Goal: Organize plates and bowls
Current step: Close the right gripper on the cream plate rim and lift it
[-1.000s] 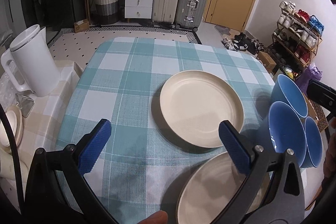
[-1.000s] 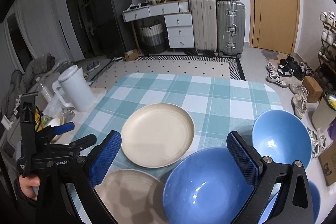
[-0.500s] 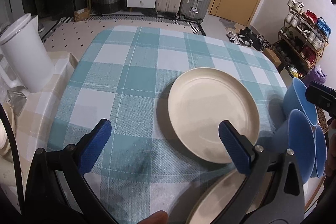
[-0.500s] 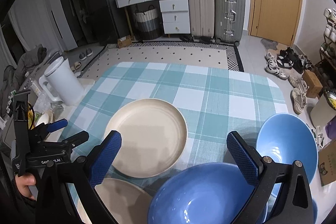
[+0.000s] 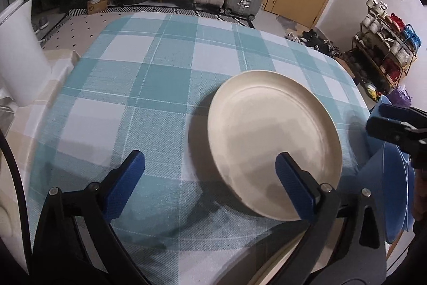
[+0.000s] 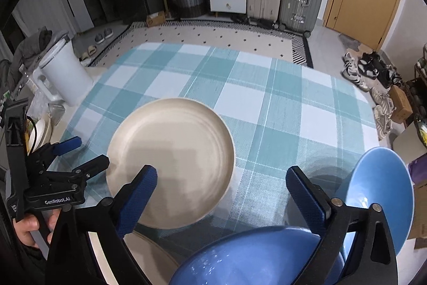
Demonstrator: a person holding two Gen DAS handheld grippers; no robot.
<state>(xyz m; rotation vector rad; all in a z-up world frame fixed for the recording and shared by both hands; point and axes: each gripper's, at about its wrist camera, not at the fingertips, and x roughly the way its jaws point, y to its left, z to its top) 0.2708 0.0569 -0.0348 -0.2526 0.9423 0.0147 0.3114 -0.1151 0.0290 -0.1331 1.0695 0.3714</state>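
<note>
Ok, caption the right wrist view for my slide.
Open right gripper above cream plate and blue bowls on checked tablecloth.

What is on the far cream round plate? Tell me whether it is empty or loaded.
Empty. The far cream round plate lies flat on the teal checked tablecloth, its whole face bare but for shadows.

Cream plates [image 6: 170, 164], seemingly three blue bowls [image 6: 384, 194]

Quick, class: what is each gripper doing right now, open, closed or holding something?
Left gripper: open, holding nothing, above the checked cloth and a cream plate.
Right gripper: open, jaws just closing slightly, nothing between them.
</note>
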